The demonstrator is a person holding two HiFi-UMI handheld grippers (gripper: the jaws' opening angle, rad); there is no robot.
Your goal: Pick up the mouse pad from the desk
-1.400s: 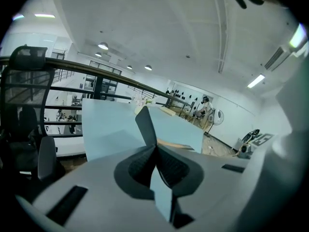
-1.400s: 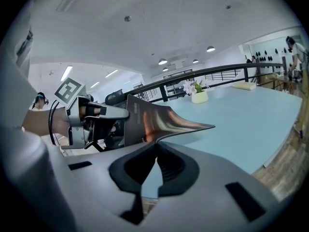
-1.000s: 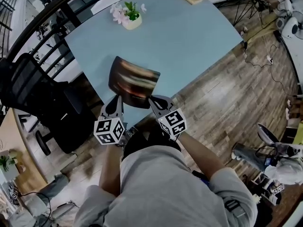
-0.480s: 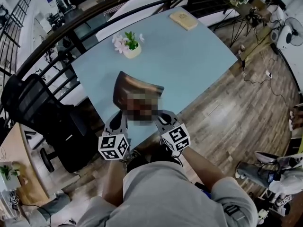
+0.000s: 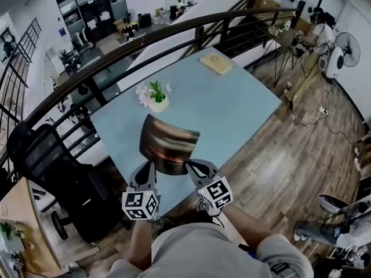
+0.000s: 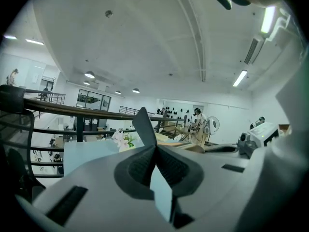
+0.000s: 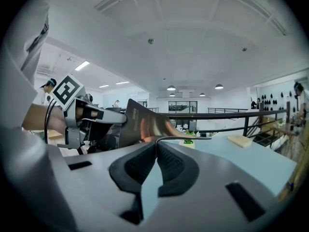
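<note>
The dark mouse pad (image 5: 168,145) with an orange-brown print hangs lifted above the light blue desk (image 5: 232,106), sagging between my two grippers. My left gripper (image 5: 152,165) is shut on its near left corner, and my right gripper (image 5: 186,165) is shut on its near right corner. In the left gripper view the pad's thin edge (image 6: 145,124) rises from between the shut pads (image 6: 140,166). In the right gripper view the pad (image 7: 140,124) curves up to the left from the shut pads (image 7: 171,164), with the left gripper (image 7: 104,119) holding its other corner.
A small pot of pink flowers (image 5: 155,97) stands on the desk's far left part, and a tan book (image 5: 215,63) lies at the far corner. A black office chair (image 5: 52,167) is left of the desk. A dark railing (image 5: 174,33) runs behind it. Wooden floor (image 5: 301,149) lies to the right.
Both grippers have risen together with the mouse pad, which now hangs higher off the desk. The head camera has tilted up, showing more of the room beyond the railing.
</note>
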